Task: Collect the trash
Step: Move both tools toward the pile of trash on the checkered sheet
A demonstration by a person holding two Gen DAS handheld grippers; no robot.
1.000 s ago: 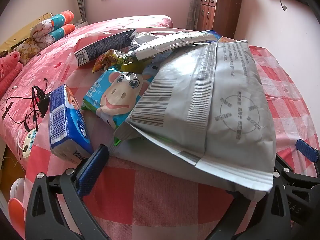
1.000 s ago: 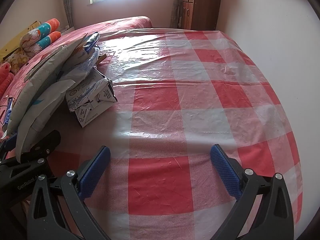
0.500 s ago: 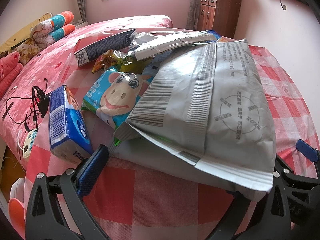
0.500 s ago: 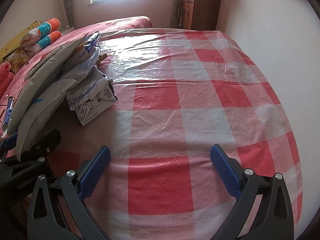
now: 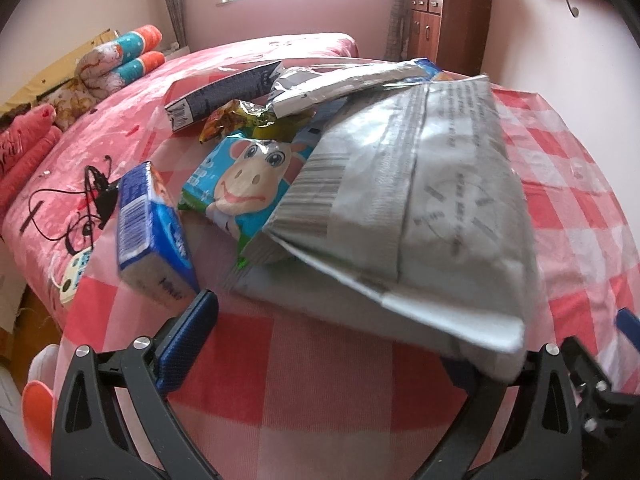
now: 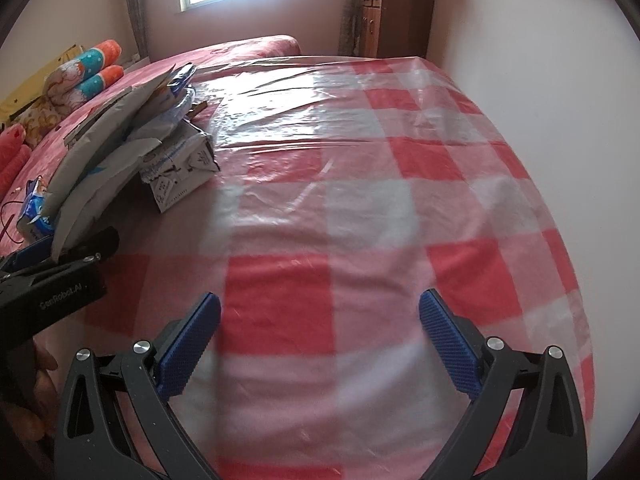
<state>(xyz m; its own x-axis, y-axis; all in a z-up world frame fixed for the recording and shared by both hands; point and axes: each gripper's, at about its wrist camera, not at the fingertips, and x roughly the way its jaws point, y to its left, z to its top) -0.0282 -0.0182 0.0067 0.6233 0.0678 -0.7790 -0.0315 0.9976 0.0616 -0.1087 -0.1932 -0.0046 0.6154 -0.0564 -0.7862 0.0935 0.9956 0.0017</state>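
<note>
Wrappers lie heaped on the checked tablecloth (image 6: 360,240), none yet collected, as the left gripper (image 5: 340,344), jaws wide, noses under the grey bag (image 5: 408,200) while the right gripper (image 6: 320,332) gapes empty beside the pile.

Heaped wrappers (image 5: 256,176) under large grey bag (image 5: 416,200)

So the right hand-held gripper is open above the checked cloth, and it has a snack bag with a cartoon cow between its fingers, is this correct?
Not quite. The right hand-held gripper is open above the checked cloth, but nothing is between its fingers, as the right wrist view shows. The cartoon cow snack bag lies in the pile ahead of the left hand-held gripper, seen in the left wrist view.
</note>
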